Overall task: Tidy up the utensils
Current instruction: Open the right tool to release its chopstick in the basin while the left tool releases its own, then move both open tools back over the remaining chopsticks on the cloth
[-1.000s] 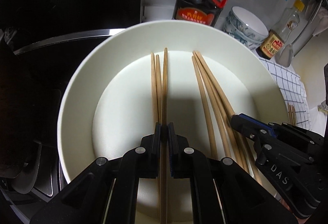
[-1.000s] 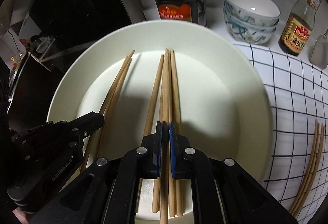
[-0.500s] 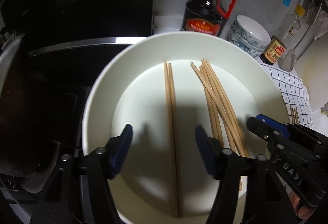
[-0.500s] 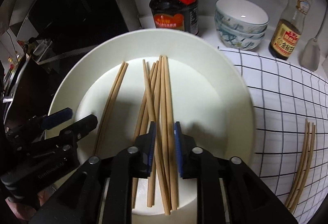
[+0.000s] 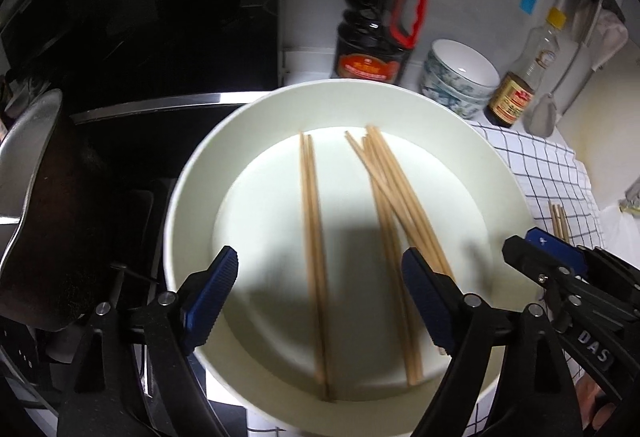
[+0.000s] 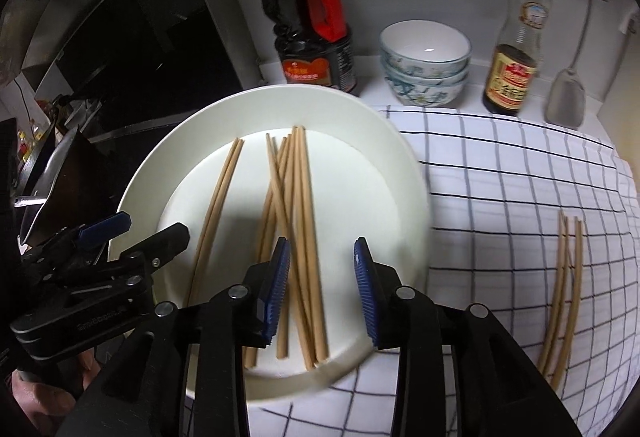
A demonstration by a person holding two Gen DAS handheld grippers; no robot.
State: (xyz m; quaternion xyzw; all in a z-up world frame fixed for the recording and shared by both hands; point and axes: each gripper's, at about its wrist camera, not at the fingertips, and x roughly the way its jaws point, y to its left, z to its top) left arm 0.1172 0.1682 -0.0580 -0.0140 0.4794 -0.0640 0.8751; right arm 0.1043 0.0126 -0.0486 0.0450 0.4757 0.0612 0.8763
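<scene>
A white plate (image 5: 400, 105) (image 6: 392, 141) holds wooden chopsticks. A pair of chopsticks (image 5: 314, 237) (image 6: 216, 205) lies on its left part, and a crossed bunch of several chopsticks (image 5: 396, 205) (image 6: 296, 205) lies further right. My left gripper (image 5: 320, 301) is open and empty, raised above the plate's near side; it also shows in the right wrist view (image 6: 136, 233). My right gripper (image 6: 320, 285) is open and empty over the bunch's near ends; it also shows in the left wrist view (image 5: 540, 245). Three loose chopsticks (image 6: 564, 297) (image 5: 559, 223) lie on the checked cloth (image 6: 500, 197) to the right.
A dark soy sauce jug (image 6: 312, 21) (image 5: 380, 17), stacked patterned bowls (image 6: 424, 65) (image 5: 460, 77) and a small sauce bottle (image 6: 516, 49) (image 5: 524, 81) stand behind the plate. A grey spatula (image 6: 568, 93) hangs at the right. A black stove and a pan (image 5: 48, 197) are at the left.
Both grippers have opened and let go of chopsticks onto the plate. Both have drawn back and up from the plate. The right bunch now lies crossed.
</scene>
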